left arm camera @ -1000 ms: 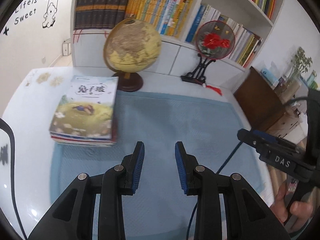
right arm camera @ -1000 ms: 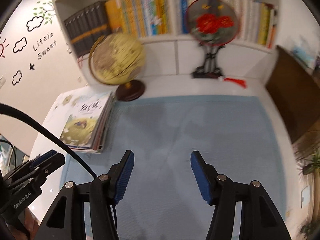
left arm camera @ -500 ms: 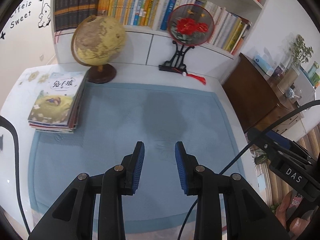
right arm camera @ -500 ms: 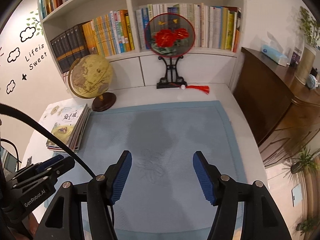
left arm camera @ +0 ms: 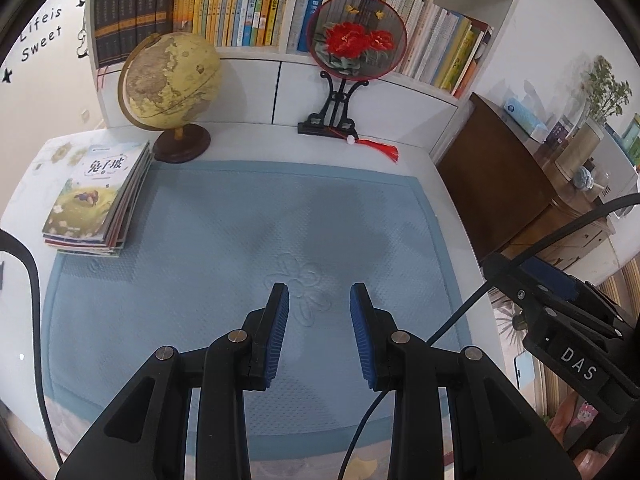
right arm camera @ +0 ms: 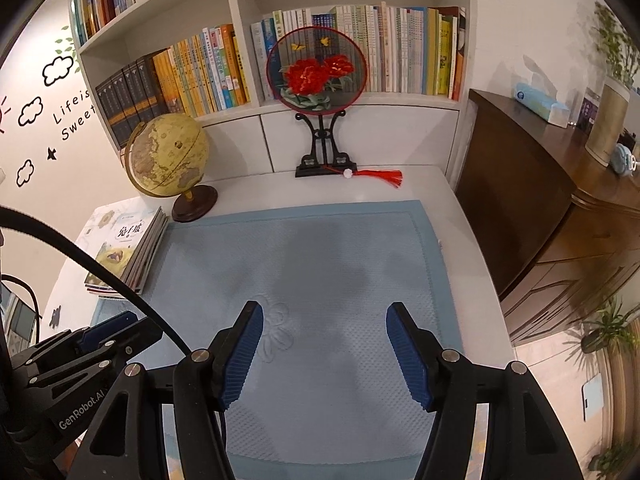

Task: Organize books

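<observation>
Two black hand-held claws with ribbed blue pads hover side by side above a pale blue textured mat (left arm camera: 224, 240) that covers most of a white worktop (left arm camera: 256, 148). The left claw (left arm camera: 319, 312) has its pads a narrow gap apart with nothing between them. The right claw (right arm camera: 324, 332) is spread wider and is also empty.

A neat stack of thin picture books with a green and yellow illustrated cover (left arm camera: 96, 200) lies flat at the far left edge of the mat, well apart from both claws. Just behind the stack stands a tan antique-style globe on a dark wooden base (left arm camera: 170, 80). To its right, a round red-rimmed fan embroidered with red flowers (right arm camera: 316, 70) stands upright on a black stand, a red tassel trailing beside the stand's foot. Behind them, a white bookshelf (right arm camera: 248, 12) holds rows of upright books. A dark wooden cabinet (right arm camera: 532, 200) stands to the right of the worktop.
</observation>
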`<state>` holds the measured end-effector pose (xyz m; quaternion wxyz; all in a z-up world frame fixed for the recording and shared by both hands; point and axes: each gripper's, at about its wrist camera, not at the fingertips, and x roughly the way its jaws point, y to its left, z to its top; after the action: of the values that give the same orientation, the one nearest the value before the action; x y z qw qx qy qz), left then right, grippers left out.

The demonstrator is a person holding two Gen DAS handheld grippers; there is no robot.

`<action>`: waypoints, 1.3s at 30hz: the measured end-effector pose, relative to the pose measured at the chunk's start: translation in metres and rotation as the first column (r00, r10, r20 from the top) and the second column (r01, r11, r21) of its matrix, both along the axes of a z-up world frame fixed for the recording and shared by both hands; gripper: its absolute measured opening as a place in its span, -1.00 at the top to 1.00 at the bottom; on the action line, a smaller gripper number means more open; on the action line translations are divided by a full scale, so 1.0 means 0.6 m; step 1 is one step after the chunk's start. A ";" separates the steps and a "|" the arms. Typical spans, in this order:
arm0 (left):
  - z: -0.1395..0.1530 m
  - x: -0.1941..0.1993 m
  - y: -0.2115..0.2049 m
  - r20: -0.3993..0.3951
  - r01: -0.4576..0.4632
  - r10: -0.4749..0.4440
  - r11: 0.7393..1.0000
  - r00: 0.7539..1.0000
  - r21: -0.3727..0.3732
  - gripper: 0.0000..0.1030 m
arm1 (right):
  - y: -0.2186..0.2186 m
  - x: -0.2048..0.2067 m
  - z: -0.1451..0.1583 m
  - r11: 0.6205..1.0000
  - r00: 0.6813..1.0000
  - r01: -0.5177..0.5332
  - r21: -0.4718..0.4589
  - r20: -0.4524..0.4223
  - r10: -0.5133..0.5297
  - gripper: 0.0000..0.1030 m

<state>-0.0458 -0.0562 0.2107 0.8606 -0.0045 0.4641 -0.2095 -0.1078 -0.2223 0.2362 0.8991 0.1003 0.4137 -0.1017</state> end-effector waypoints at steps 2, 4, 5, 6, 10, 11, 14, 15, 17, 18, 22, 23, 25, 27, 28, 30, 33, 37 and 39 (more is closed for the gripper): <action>-0.003 0.002 -0.006 -0.013 -0.009 0.009 1.000 1.000 -0.005 0.43 | -0.012 0.002 -0.002 1.000 1.000 0.002 0.003 -0.002 -0.002 -0.21; -0.004 0.003 -0.011 -0.011 -0.017 0.017 1.000 1.000 -0.003 0.43 | -0.023 0.003 -0.004 1.000 1.000 0.003 0.007 -0.003 -0.003 -0.23; -0.004 0.003 -0.015 -0.006 -0.022 0.022 1.000 1.000 0.003 0.43 | -0.028 0.002 -0.005 1.000 1.000 0.004 0.010 -0.003 -0.004 -0.23; -0.004 0.003 -0.019 -0.002 -0.023 0.023 1.000 1.000 0.008 0.43 | -0.033 0.003 -0.007 1.000 1.000 0.005 0.012 -0.004 -0.005 -0.24; -0.009 0.007 -0.038 -0.010 -0.011 0.011 1.000 1.000 0.016 0.43 | -0.048 0.005 -0.010 1.000 1.000 0.007 0.017 -0.004 -0.007 -0.24; -0.010 0.007 -0.042 -0.012 -0.010 0.010 1.000 1.000 0.019 0.43 | -0.052 0.004 -0.011 1.000 1.000 0.009 0.018 -0.004 -0.009 -0.24; -0.014 0.010 -0.052 -0.022 -0.002 0.003 1.000 1.000 0.025 0.43 | -0.061 0.009 -0.012 1.000 1.000 0.011 0.025 -0.002 -0.010 -0.24; -0.015 0.011 -0.054 -0.024 -0.001 0.002 1.000 1.000 0.027 0.43 | -0.063 0.011 -0.013 1.000 1.000 0.010 0.026 -0.004 -0.010 -0.24; -0.017 0.012 -0.058 -0.026 0.000 0.000 1.000 1.000 0.031 0.43 | -0.065 0.013 -0.016 1.000 1.000 0.009 0.028 -0.007 -0.009 -0.24; -0.017 0.013 -0.060 -0.026 0.001 0.000 0.999 1.000 0.032 0.43 | -0.067 0.017 -0.017 1.000 1.000 0.006 0.030 -0.009 -0.005 -0.24; -0.020 0.018 -0.063 -0.030 -0.003 0.004 0.999 1.000 0.038 0.43 | -0.062 0.021 -0.019 0.999 1.000 -0.006 0.032 -0.015 0.007 -0.24; -0.021 0.019 -0.063 -0.031 -0.006 0.007 0.999 1.000 0.040 0.43 | -0.062 0.021 -0.020 0.999 1.000 -0.009 0.032 -0.016 0.010 -0.24; -0.024 0.020 -0.063 -0.032 -0.010 0.012 0.999 0.999 0.045 0.43 | -0.059 0.024 -0.022 0.999 1.000 -0.016 0.031 -0.019 0.016 -0.24; -0.026 0.024 -0.062 -0.035 -0.008 0.009 0.999 0.999 0.049 0.43 | -0.057 0.027 -0.024 0.999 1.000 -0.022 0.029 -0.022 0.023 -0.24; -0.027 0.023 -0.063 -0.036 -0.008 0.010 0.999 0.999 0.051 0.43 | -0.056 0.027 -0.025 0.999 0.999 -0.023 0.028 -0.023 0.024 -0.24; -0.027 0.022 -0.064 -0.035 -0.008 0.009 0.999 0.999 0.054 0.43 | -0.056 0.027 -0.027 0.999 0.999 -0.022 0.026 -0.025 0.023 -0.25; -0.027 0.021 -0.065 -0.028 -0.004 0.005 0.998 1.000 0.061 0.43 | -0.056 0.026 -0.027 0.999 0.999 -0.019 0.027 -0.029 0.019 -0.25; -0.029 0.022 -0.065 -0.032 0.002 0.000 0.998 0.999 0.062 0.43 | -0.057 0.027 -0.030 1.000 0.999 -0.014 0.022 -0.038 0.015 -0.25; -0.030 0.022 -0.065 -0.034 0.002 0.001 0.998 0.999 0.063 0.42 | -0.057 0.028 -0.031 1.000 0.999 -0.015 0.025 -0.040 0.016 -0.25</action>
<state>-0.0328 -0.0950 0.1925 0.8523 0.0192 0.4850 -0.1950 -0.0911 -0.2563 0.2175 0.8901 0.1059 0.4337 -0.0915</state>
